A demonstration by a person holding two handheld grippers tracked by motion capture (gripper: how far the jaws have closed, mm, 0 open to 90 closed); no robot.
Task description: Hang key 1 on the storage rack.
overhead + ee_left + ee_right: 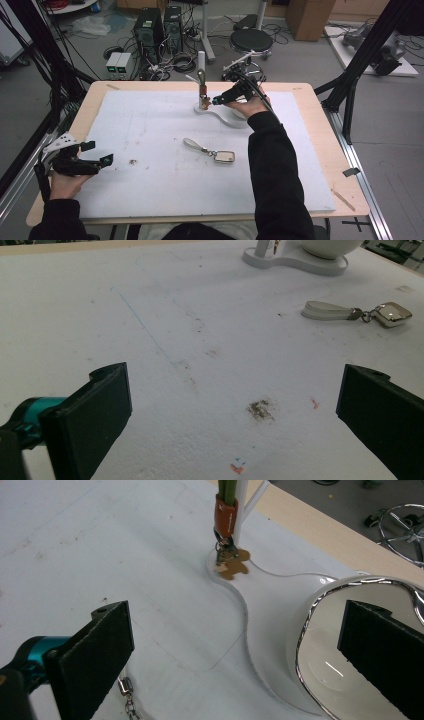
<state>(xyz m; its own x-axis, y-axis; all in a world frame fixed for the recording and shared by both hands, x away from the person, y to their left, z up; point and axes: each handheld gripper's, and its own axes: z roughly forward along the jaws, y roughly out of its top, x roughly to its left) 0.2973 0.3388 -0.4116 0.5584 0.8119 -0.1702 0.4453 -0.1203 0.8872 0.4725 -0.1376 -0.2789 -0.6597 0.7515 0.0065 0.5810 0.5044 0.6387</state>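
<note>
Your left gripper [95, 152] sits at the near left of the white mat [150, 125], held low in your left hand [62, 182], its jaws spread wide with nothing between them. In the left gripper view those jaws frame bare mat and a small brown smudge [260, 409] just ahead of them — the same mark shows in the high view a little to the right of the tips.

Toward the middle of the mat lies a keychain [210, 151]: a pale strap [327, 311] joined by a small clasp to a shiny square tag [394, 314]. It lies flat, well apart from both grippers.

Farther back stands a white stand [202, 80] on a curved white base [270, 605]. From its post hangs a second keychain [225, 517] with an orange strap; its small brown charm [232, 565] rests on the base.

Your right gripper [218, 100] is at the far side of the mat, just right of that hanging keychain, your right arm [272, 165] reaching across in a black sleeve. Its jaws are also wide apart and hold nothing. In the right gripper view, one jaw stands over the mat and the other in front of a white bowl [360, 630] with a silver rim — the bowl sits on the right end of the base.
</note>
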